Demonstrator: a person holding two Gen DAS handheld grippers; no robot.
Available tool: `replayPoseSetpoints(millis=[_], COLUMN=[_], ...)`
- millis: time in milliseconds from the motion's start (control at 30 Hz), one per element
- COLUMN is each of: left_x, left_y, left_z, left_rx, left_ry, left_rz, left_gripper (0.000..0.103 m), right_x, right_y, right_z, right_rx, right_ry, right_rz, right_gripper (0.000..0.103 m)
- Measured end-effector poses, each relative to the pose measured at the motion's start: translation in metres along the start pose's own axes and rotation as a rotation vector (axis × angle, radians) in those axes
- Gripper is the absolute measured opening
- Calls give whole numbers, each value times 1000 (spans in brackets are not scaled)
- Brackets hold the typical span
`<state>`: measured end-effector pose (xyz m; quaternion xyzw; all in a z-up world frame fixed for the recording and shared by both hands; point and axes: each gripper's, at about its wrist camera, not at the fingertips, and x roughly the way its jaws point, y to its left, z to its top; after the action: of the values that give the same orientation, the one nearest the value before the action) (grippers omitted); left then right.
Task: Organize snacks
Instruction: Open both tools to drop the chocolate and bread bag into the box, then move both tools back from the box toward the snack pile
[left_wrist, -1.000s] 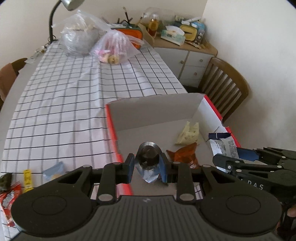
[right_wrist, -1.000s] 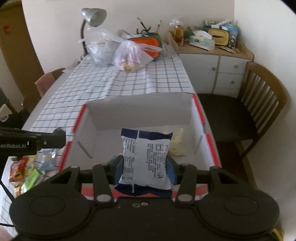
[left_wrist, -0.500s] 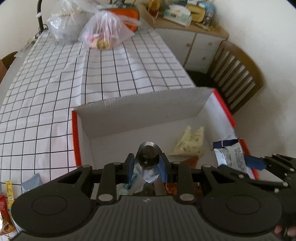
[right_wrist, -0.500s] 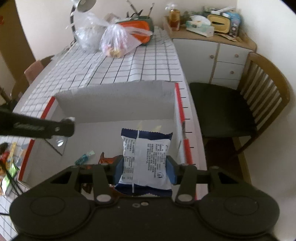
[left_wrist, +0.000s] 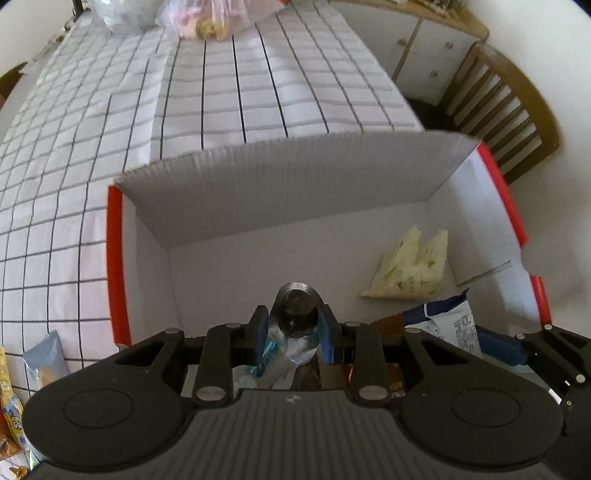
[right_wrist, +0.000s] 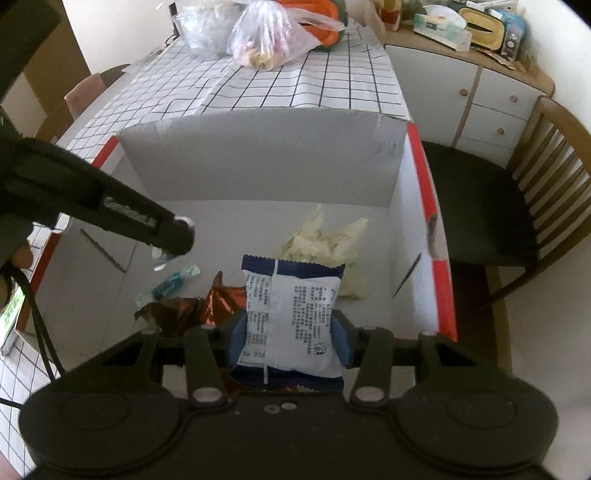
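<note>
The left tongs pinch a small clear-wrapped dark snack between their blue pads, and the right tongs pinch a blue-and-white packet by its two side edges. Both grips look the same as a second ago.

What has changed is where the tongs hang. A second ago both sat at the near rim of the white cardboard box, the left one over its left corner. Now both point down into the box, and its grey floor and back wall fill most of each view (the lamp and far wall have slid out of the left view altogether). In the right view the left tongs show as a dark bar reaching in from the left, above the box floor.

Already lying in the box are a pale yellow bag toward the right wall, a crumpled copper-brown wrapper near the front, and a small teal candy just left of it. The candy was not visible a second ago.

The box stands on the counter, on its grid-patterned cloth. More snack packets lie on the cloth left of the box. At the far end stand plastic bags, and a wooden chair waits on the right.
</note>
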<state>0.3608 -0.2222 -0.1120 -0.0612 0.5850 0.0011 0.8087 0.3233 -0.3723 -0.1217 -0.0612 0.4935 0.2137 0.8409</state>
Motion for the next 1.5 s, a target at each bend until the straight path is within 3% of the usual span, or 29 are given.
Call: replayPoseSetpoints(millis=[167,433,533,600,967,1200,1400,1500], left_x=[12,17,14,10,-35,-71,-100,-113], left_y=[0,-2,-2,-1,2,7,14,18], left_z=[0,-5,-8,-12,-33,-49,-66,-76], left_rx=[4,-4,-11,-17,-30,-27,-23,-20], left_ry=[63,78,72,56,-67,-166,-246,-284], left_rz=[-17,-27,-31,-31,-52,-56,-61,-60], left_gripper=[28,28,38,44,45,51,55,57], right_x=[3,2,-1,-5,-36,-60,-82,-92], right_y=[0,-4,-6,-6,-5,7,18,25], right_z=[0,0,-1,-1,-4,-5,-5,-8], right_rx=[8,25,35,37,48,37,26,21], right_ry=[8,0,-10,-20,-97,-155,-200,-221], right_rz=[10,7,7,11,42,68,100,114], right_gripper=[47,49,50,51,66,78,82,90])
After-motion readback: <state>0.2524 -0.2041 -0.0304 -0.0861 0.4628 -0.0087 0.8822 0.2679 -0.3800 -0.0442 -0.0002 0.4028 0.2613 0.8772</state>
